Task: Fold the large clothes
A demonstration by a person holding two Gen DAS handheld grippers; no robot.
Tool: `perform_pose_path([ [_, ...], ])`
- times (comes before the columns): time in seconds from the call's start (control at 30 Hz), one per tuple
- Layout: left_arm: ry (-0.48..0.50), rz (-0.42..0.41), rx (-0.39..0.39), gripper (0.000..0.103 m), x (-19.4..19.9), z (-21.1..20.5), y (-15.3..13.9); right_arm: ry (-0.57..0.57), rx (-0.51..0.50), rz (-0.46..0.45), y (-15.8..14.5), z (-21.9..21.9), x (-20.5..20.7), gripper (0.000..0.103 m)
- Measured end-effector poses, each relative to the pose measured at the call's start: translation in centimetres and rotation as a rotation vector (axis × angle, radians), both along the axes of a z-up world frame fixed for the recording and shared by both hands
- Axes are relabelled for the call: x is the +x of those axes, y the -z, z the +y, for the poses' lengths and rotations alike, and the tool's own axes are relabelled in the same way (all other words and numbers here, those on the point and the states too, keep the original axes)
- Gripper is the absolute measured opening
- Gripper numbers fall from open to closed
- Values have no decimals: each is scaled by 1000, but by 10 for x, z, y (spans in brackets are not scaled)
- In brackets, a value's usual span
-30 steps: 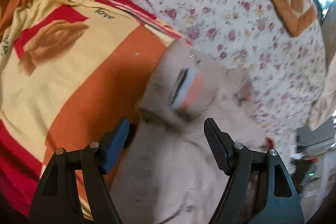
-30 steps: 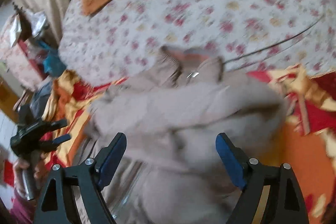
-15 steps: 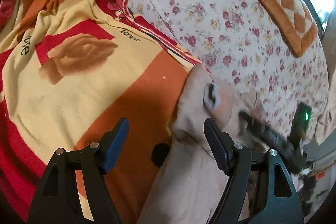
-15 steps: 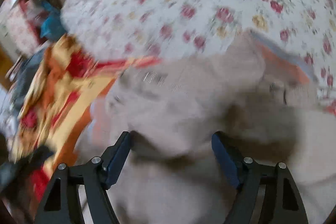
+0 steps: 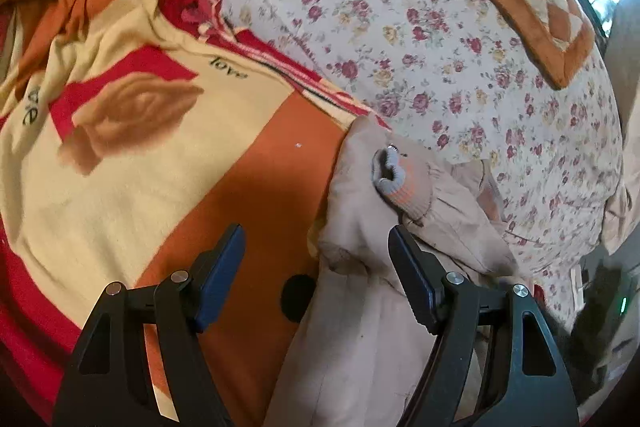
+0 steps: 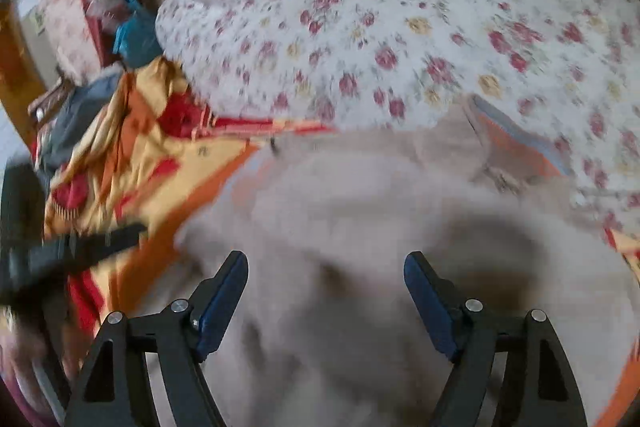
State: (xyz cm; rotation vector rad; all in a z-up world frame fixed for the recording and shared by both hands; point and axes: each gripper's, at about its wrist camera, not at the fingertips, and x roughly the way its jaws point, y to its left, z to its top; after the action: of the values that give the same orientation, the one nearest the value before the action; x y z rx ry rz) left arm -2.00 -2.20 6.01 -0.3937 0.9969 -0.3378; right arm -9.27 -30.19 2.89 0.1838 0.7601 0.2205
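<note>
"love" on the blanket (image 5: 120, 155)

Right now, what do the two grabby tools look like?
Both look alike. The left tool and the right tool each have two black plastic arms with triangle-shaped holes, shiny silver screws, and flat dark-blue pads at the fingertips. No cables, markings or sleeves show.

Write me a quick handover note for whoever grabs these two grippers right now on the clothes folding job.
Left hand-held gripper: open, nothing held, over the jacket's left edge.
Right hand-held gripper: open, nothing gripped; its jaws have just been closing a little, with beige cloth below them.
Beige jacket: bunched on the orange and cream blanket, its collar end toward the floral bedspread; one knit cuff lies on top.
Done: sleeve appears brought in.
Left: flatten, finish the folds.
</note>
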Motion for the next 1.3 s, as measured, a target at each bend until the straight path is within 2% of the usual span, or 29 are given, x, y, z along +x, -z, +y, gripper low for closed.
perform_pose_path([
  [0.13, 93, 20, 41, 75, 3, -24, -3, 56, -10, 39, 12, -20, -55, 78],
  [0.27, 139, -10, 85, 75, 13, -51, -9, 182, -28, 1, 8, -57, -116, 79],
  [0.37, 191, -7, 151, 75, 33, -77, -9, 293, -92, -34, 5, -82, -147, 85],
  [0.47, 198, 34, 200, 75, 54, -95, 4, 354, -150, -11, 13, -100, -158, 85],
  [0.53, 195, 67, 213, 74, 65, -102, 16, 363, -153, -1, 22, -107, -155, 85],
  [0.6, 198, 82, 226, 63, 72, -110, 25, 379, -133, 13, 32, -114, -150, 85],
  [0.67, 205, 101, 238, 41, 78, -116, 29, 387, -94, 22, 38, -121, -142, 77],
  [0.7, 217, 96, 247, 35, 81, -121, 29, 386, -75, 19, 39, -124, -141, 64],
  [0.73, 223, 84, 269, 26, 82, -126, 25, 381, -65, 19, 40, -124, -136, 46],
  [0.77, 227, 71, 289, 18, 83, -129, 21, 377, -70, 25, 42, -124, -129, 37],
  [0.83, 248, 53, 288, 15, 84, -134, 9, 395, -66, 30, 41, -128, -122, 18],
  [0.9, 258, 46, 251, 12, 86, -132, -6, 416, -24, 5, 34, -137, -124, 12],
  [0.97, 256, 48, 206, 4, 87, -127, -20, 441, 2, -29, 23, -147, -132, 7],
  [1.07, 261, 43, 130, 3, 84, -112, -43, 464, 25, -60, 8, -159, -147, 5],
  [1.2, 281, -11, 118, 3, 71, -106, -63, 454, 38, -71, 1, -165, -169, 4],
  [1.23, 286, -9, 108, 5, 69, -106, -63, 456, 29, -69, 3, -164, -174, 3],
  [1.3, 298, 17, 87, 24, 68, -106, -54, 472, 7, -54, 10, -165, -177, 3],
])
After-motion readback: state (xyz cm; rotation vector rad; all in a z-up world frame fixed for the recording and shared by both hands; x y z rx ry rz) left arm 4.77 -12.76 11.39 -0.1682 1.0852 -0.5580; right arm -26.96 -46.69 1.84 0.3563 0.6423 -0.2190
